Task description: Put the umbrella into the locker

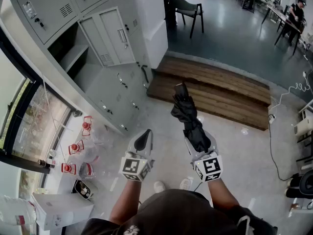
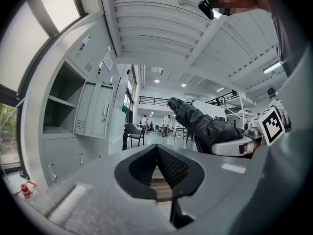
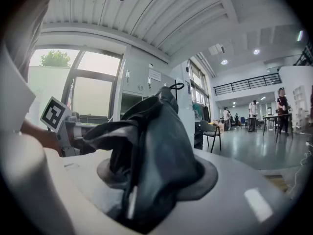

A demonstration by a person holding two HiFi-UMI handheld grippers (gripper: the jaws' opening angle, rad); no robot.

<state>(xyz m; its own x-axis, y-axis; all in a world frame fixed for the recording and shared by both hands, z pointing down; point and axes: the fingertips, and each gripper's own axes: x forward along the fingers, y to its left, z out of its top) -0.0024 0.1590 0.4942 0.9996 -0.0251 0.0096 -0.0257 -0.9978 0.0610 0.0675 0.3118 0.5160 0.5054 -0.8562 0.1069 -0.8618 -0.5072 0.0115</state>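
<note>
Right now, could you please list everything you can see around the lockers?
umbrella: one, black, folded, pointing towards the wooden platform.
lockers: one bank, grey, at left; one compartment open, its door swung out.
wooden platform: one, brown, on the floor ahead.
chair: one, dark, beyond the lockers.
red-topped items: at least three, red and clear, by the window at lower left; too small to name.
box: one, white, lower left.
cable: one, white, on the floor at right.
left hand-held gripper: one, grey, jaws together, empty.
right hand-held gripper: one, grey, shut on the umbrella.
</note>
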